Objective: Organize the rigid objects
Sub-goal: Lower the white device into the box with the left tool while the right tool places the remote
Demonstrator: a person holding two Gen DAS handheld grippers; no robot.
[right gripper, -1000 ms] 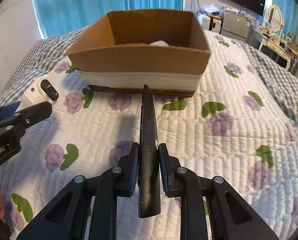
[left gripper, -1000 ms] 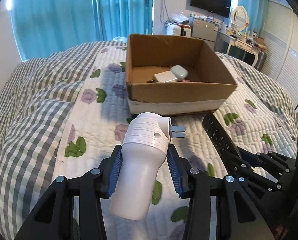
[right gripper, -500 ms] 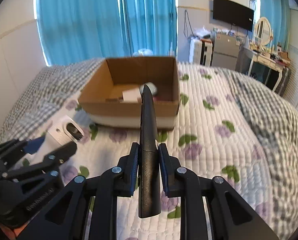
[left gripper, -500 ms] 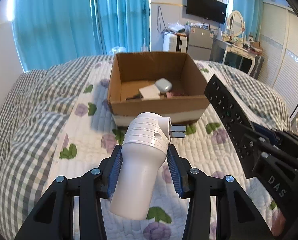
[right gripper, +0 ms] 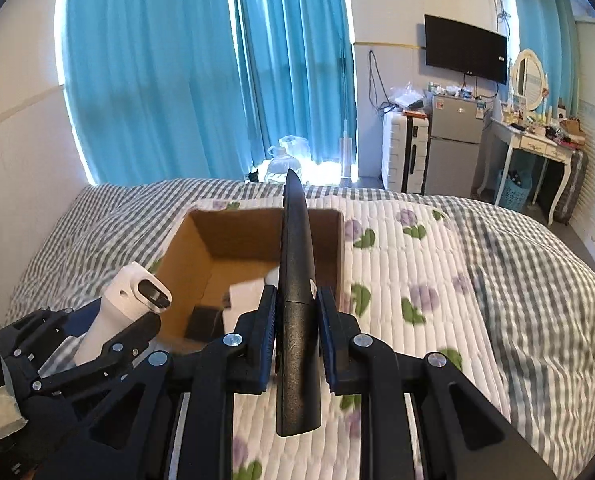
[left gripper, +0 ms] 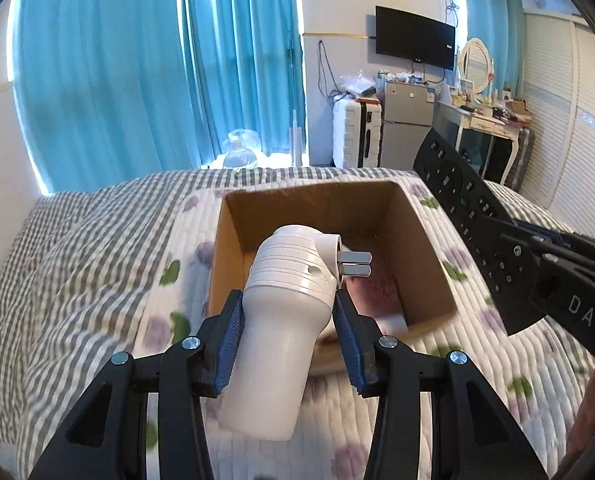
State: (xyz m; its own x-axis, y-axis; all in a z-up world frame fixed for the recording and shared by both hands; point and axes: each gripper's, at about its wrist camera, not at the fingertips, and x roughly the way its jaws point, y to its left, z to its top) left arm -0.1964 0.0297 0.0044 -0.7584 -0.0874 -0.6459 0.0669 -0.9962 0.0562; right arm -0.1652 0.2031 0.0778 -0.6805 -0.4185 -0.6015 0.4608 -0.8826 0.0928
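Quilted bed (right gripper: 437, 264) carries a cardboard box (left gripper: 425, 256); above it, left claw (left gripper: 288, 334) grips a plug (left gripper: 287, 320) and right claw (right gripper: 296, 334) a remote (right gripper: 296, 280), ready to drop in.

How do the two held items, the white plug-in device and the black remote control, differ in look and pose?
The white plug-in device is bulbous with two metal prongs; the black remote control is flat, slim and button-covered. The device sits in the left gripper, the remote edge-on in the right gripper. Both are clamped, raised near the cardboard box.
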